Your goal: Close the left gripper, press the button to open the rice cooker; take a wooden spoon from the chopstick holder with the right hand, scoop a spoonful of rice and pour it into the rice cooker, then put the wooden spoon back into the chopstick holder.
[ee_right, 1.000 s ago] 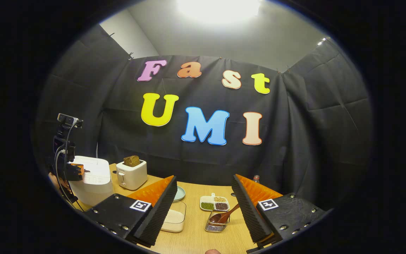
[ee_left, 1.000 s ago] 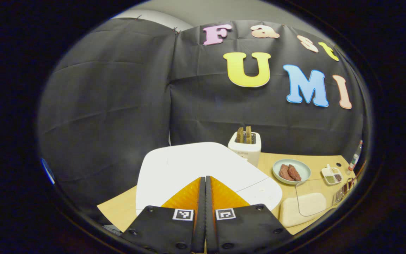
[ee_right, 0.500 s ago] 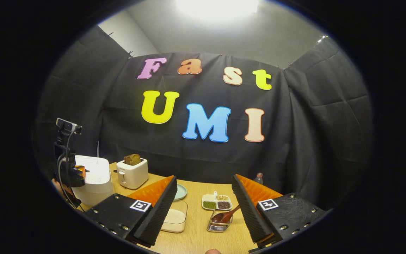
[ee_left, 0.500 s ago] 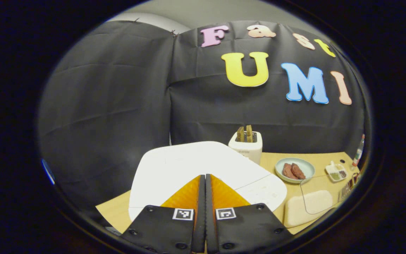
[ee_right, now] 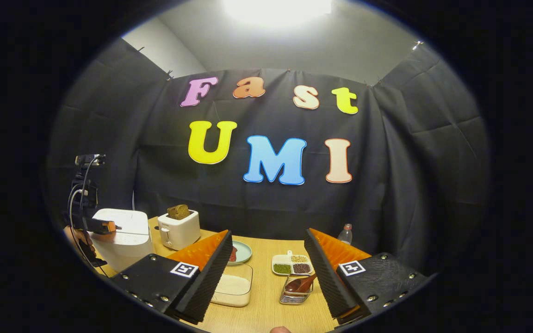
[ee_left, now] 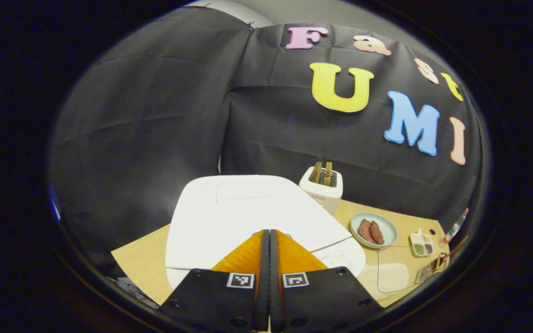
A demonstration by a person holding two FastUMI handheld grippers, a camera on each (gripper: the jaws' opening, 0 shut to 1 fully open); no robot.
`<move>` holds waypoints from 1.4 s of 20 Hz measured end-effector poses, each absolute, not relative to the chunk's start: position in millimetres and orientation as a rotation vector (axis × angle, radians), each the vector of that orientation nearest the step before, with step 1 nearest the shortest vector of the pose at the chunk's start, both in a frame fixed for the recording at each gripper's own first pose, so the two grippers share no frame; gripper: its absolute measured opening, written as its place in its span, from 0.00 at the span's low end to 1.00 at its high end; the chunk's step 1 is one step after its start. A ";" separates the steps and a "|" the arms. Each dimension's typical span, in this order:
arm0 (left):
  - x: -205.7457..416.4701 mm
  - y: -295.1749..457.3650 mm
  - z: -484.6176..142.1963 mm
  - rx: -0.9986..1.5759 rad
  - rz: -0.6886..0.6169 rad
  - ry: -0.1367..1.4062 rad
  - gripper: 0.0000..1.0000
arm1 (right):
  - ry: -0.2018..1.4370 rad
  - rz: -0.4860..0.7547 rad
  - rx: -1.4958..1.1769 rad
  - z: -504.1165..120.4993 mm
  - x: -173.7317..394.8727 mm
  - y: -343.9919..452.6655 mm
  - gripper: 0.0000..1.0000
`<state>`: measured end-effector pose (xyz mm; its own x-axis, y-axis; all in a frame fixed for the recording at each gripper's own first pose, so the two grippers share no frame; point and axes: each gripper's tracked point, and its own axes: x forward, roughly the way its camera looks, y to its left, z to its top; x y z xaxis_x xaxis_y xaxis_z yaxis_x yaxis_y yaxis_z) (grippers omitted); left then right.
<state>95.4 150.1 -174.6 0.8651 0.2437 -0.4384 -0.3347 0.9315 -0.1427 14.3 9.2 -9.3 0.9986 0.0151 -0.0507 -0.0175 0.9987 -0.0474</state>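
The wooden surface [ee_right: 266, 305] carries everything in the booth. Largest on it is the white rice cooker [ee_left: 248, 212], lid down, standing at the left end. The left claw [ee_left: 269, 236] is clenched, fingers pressed flat together with nothing between them, its tip poised over the front of the cooker lid just short of the control panel; whether it touches the lid cannot be told from this angle. In the right gripper view the same cooker [ee_right: 123, 236] appears far left, with the left claw [ee_right: 109, 226] level at its top front edge.

Behind the cooker stands a white toaster [ee_right: 179, 229] with bread in its slots. The right claw [ee_right: 266, 273] is released, fingers spread wide and holding nothing, raised above the near middle of the surface.

Between its fingers lies a clear container of rice [ee_right: 232, 289], and beyond that a pale green plate [ee_right: 242, 252] bearing dark red pieces. To the right sits a small divided dish [ee_right: 293, 264] of beans. Just in front of it stands the wire chopstick holder [ee_right: 294, 296], with the wooden spoon [ee_right: 301, 283] resting in it, handle slanting up to the right. A small bottle [ee_right: 346, 233] stands at the rear.
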 end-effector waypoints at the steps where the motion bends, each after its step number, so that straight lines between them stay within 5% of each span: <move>1: 95.1 152.1 -163.0 -0.218 0.316 0.390 0.08 | 0.047 0.015 -0.054 -8.2 14.0 7.2 0.95; 9: 109.2 176.4 -63.3 -0.157 0.357 0.157 0.08 | 0.032 -0.004 -0.027 -7.1 20.8 -11.0 0.95; 17: 92.1 157.7 -52.3 -0.206 0.324 0.124 0.10 | 0.009 -0.034 -0.025 -5.6 44.4 -44.0 0.95; 22: 70.3 131.0 -17.1 -0.133 0.254 0.046 0.97 | 0.042 -0.055 0.022 -24.5 72.8 -72.6 0.95; 28: 41.8 107.1 6.9 -0.041 0.230 0.015 0.96 | 0.122 -0.081 0.083 -61.8 110.9 -106.4 0.95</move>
<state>41.8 107.1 6.9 0.9736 0.2276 -0.0197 -0.2282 0.9728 -0.0384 110.9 -106.4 -61.8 0.9893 -0.0757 -0.1245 0.0858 0.9932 0.0781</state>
